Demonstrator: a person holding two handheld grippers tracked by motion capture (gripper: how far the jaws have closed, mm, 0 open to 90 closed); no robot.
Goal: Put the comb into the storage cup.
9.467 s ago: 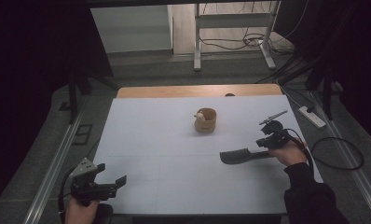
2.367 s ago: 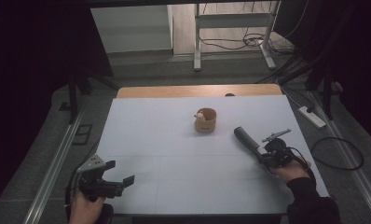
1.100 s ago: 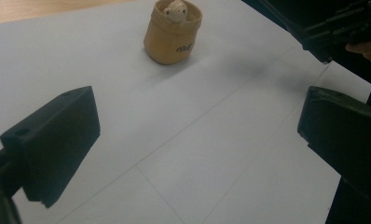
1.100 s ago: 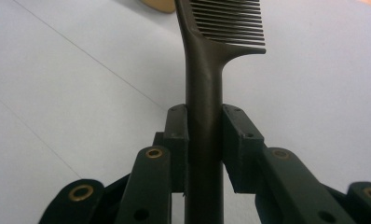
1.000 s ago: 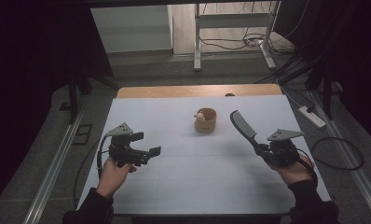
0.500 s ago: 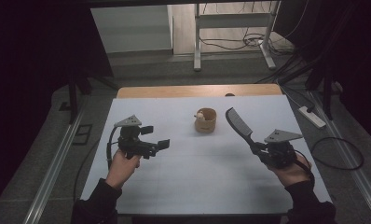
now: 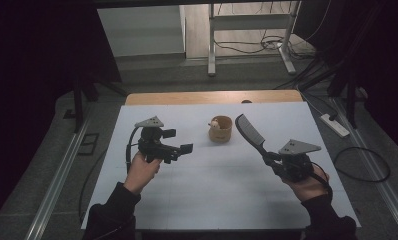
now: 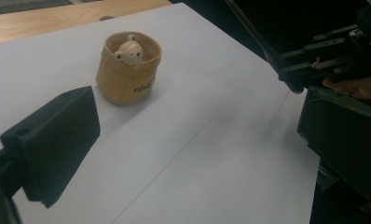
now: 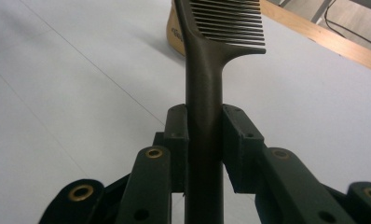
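A tan cup [image 7: 220, 129] with a small bear figure inside stands at the table's far middle. The left gripper view has it ahead as cup [image 8: 127, 70]. My left gripper [image 7: 177, 141] hovers to its left, open, jaws wide and nothing between them [image 8: 197, 109]. My right gripper [image 7: 273, 161] is shut on the handle of a black comb [image 7: 249, 132], whose toothed end points up and away toward the cup's right side. In the right gripper view the pads [image 9: 176, 140] clamp the comb [image 9: 207, 93] handle, teeth at the top, the cup [image 9: 173, 35] just behind.
White table sheet [image 7: 212, 195] with a bare wooden strip [image 7: 187, 97] along the far edge. A power strip [image 7: 334, 125] and cables lie on the floor to the right. A metal frame stands beyond the table.
My left gripper rose from the near left corner and moved right toward the cup. The right gripper tilted the comb from flat to upright and carried it left toward the cup.
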